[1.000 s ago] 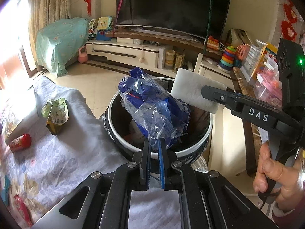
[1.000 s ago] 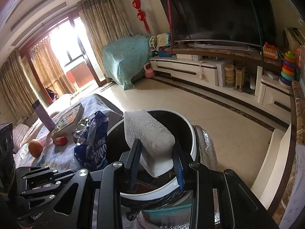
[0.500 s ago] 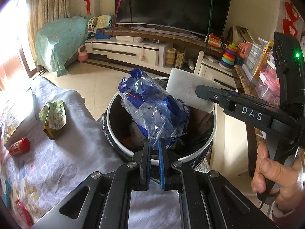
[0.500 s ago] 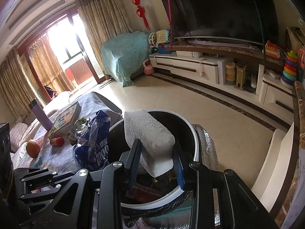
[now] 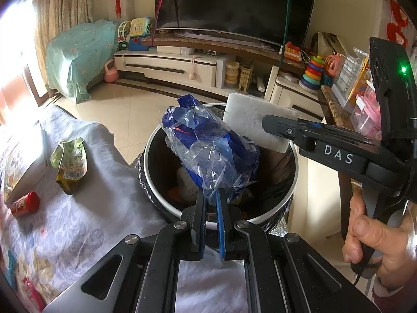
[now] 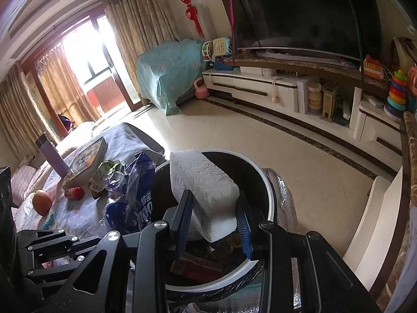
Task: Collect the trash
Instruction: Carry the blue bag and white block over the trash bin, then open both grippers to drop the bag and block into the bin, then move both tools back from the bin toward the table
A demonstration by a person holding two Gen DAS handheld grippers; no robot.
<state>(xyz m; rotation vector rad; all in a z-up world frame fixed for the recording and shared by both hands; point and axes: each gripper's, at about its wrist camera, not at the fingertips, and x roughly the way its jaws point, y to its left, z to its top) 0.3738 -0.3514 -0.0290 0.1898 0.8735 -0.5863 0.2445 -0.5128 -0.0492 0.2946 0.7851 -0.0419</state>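
My left gripper is shut on a crumpled blue and clear plastic bag and holds it over the round white-rimmed trash bin. My right gripper is shut on a white foam block and holds it above the same bin; the block also shows in the left wrist view. The bag shows left of the block in the right wrist view. Trash lies in the bin's bottom.
On the cloth-covered table lie a green snack wrapper and a small red can. In the right wrist view an orange, a book and a purple bottle stand there. A TV unit lines the far wall.
Both grippers have moved slightly farther over the bin with their loads. The foam block has drawn closer to the bag.
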